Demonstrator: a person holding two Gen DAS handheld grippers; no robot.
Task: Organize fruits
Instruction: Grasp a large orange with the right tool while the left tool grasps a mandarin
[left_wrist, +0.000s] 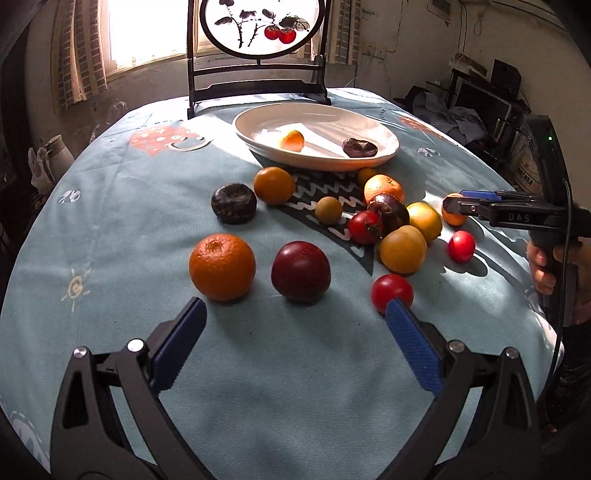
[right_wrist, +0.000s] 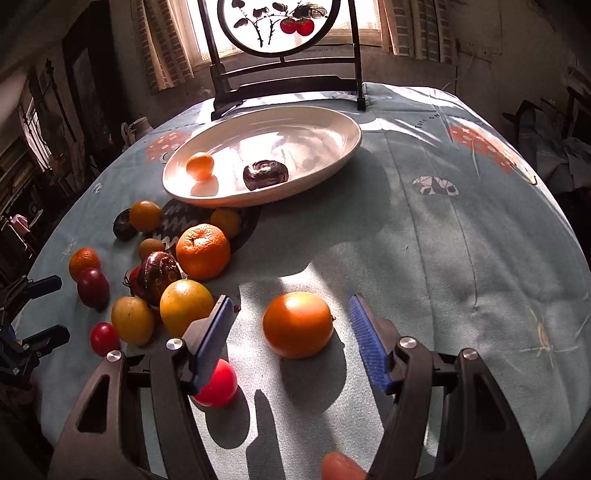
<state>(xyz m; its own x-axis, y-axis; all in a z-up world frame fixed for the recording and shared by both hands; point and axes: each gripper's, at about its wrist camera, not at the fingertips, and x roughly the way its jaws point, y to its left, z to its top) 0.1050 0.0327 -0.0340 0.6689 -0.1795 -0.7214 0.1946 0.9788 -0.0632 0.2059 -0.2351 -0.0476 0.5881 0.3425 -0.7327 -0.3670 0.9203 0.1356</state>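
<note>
only readable bit: "DAS" on the black two-finger right gripper (left_wrist: 458, 206), right edge of the left-wrist frame.

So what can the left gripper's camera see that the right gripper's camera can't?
Only the left wrist view shows the person's hand holding the right gripper from the side, and shelves of clutter at the right edge. Only the right wrist view shows the orange between the right gripper's open fingers, and a fingertip at the bottom. Both show the white plate holding a small orange fruit and a dark fruit, plus the fruit pile.
</note>
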